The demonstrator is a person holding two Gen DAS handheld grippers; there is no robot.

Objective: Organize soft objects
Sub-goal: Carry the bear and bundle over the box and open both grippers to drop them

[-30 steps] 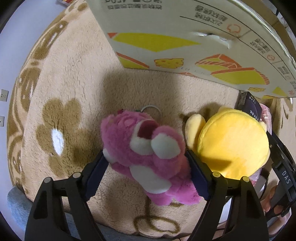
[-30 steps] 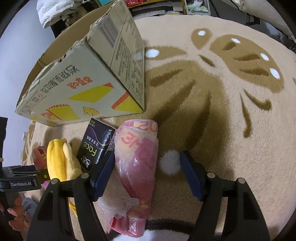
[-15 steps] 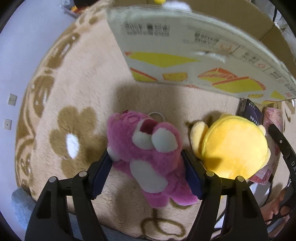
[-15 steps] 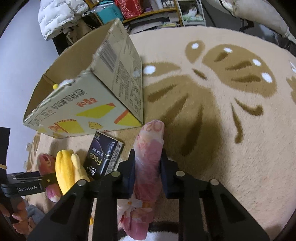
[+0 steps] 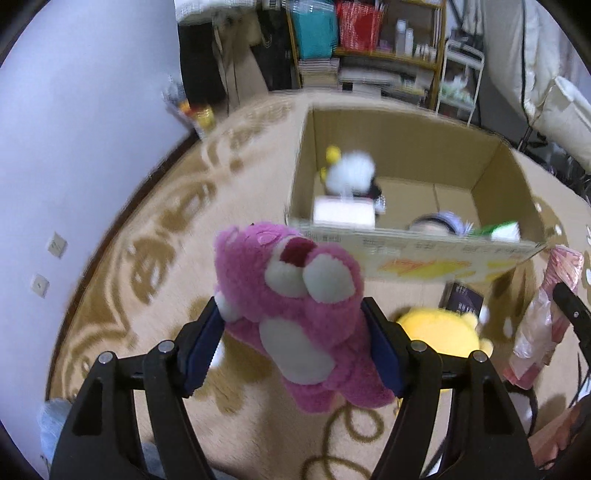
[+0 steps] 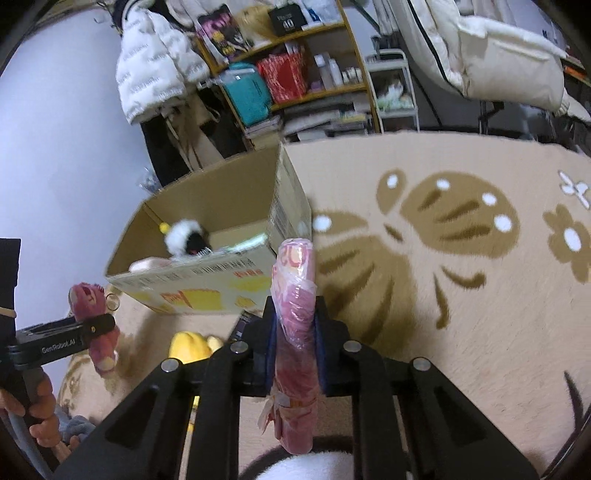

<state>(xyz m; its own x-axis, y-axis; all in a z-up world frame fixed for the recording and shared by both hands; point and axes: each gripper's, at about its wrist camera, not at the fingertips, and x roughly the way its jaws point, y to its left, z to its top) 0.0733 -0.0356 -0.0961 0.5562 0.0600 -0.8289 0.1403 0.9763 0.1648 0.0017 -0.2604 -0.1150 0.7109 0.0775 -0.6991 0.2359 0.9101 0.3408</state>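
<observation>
Plush bear (image 5: 295, 314) and pink packet (image 6: 295, 317), each clamped in a gripper, head for the part-filled box (image 5: 491, 166) at twelve o'clock; a yellow toy (image 5: 439, 332) remains on the rug.

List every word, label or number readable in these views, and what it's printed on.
"GenRobot.AI": on the side of the left claw, seen from the right wrist view.
"10": on a black bag on the top shelf; the word above it is too small to read.
Cardboard box: red and black printing, upside down and blurred, unreadable.
Pink plastic-wrapped pack in the right claw: red lettering, crumpled, unreadable.
Black packet: blurred.
</observation>
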